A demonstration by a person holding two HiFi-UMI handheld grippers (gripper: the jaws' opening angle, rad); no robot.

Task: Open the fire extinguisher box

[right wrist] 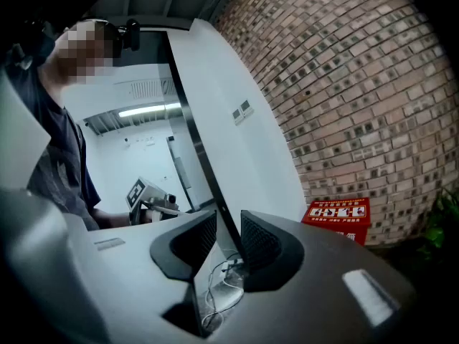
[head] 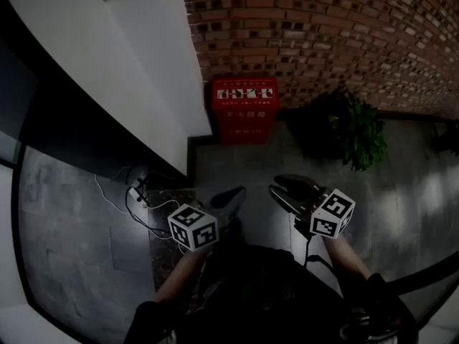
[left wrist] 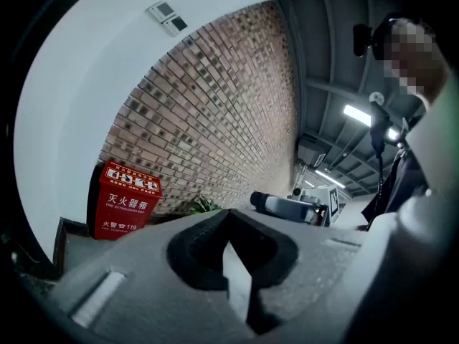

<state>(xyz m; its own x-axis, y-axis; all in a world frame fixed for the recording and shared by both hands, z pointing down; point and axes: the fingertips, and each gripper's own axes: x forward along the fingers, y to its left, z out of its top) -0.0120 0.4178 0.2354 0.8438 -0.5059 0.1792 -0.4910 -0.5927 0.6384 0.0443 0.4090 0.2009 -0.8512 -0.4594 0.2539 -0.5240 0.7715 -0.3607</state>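
Note:
The red fire extinguisher box [head: 244,110] stands on the floor against the brick wall, its lid down; it also shows as the red box [left wrist: 125,201] and the red box [right wrist: 338,212] in the gripper views. Both grippers hang well short of it, over the grey floor. My left gripper [head: 228,198] has its jaws together with nothing in them, and its tips meet in its own view [left wrist: 229,217]. My right gripper [head: 287,187] holds its jaws apart and empty; through the gap [right wrist: 228,231] I see the wall edge and cables.
A potted plant [head: 358,131] sits to the right of the box. A power strip with white cables [head: 140,192] lies by the white pillar's corner [head: 188,149] on the left. The brick wall [head: 323,34] closes the far side.

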